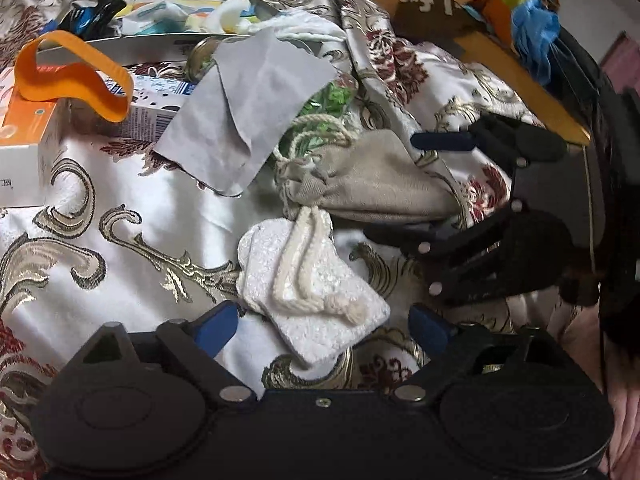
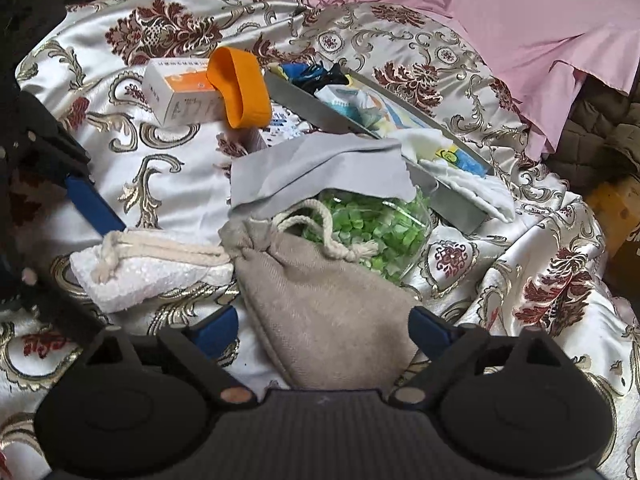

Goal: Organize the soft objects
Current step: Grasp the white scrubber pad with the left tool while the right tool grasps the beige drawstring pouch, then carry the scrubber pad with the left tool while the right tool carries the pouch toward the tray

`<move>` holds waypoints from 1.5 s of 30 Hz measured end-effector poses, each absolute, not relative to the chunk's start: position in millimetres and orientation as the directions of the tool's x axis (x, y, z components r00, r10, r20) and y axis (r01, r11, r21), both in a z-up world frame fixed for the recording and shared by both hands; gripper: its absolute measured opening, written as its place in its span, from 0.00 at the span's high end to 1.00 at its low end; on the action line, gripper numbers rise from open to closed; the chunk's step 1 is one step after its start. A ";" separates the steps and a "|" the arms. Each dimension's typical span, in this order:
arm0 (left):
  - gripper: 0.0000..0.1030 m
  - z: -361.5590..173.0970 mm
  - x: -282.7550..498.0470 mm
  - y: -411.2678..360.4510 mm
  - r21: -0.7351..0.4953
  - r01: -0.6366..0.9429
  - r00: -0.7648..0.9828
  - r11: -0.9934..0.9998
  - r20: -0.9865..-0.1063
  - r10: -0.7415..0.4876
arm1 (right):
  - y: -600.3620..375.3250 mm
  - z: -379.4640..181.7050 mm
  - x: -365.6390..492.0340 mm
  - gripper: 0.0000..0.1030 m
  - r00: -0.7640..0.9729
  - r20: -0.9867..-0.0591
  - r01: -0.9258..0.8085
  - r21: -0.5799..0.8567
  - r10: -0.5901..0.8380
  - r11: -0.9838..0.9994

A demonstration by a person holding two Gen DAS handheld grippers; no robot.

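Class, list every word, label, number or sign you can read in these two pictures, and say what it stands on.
No text here can be read for certain.
White and orange box: dark characters on its top and end face, too blurred to read.
Blue and white printed carton: fine print on its side, too small to read.
Brown cardboard box: pale characters, partly cut off, unreadable.
Metal tray: no legible text.

Matte black plastic body on the left hand-held gripper [image 1: 324,326], with two round domed housings, angular linkage arms and silver rivet heads at the pivots. Blue fingers [image 1: 214,326] tipping the black arms. Same build on the right hand-held gripper [image 2: 324,328]: black, ribbed centre plate, one copper-toned rivet, blue fingers [image 2: 430,334].
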State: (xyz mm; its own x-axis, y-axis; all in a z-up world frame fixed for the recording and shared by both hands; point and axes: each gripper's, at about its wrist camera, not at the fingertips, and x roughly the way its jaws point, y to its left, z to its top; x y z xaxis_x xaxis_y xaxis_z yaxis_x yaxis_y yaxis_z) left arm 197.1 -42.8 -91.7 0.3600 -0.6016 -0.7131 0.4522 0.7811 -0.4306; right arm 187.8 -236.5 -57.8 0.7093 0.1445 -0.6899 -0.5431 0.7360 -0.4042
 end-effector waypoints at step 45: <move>0.43 -86.7 193.9 -17.3 -0.476 0.285 0.422 0.832 -0.717 -0.555 | -224.3 -49.1 178.7 0.87 0.812 -0.567 -0.445 -0.444 0.141 0.777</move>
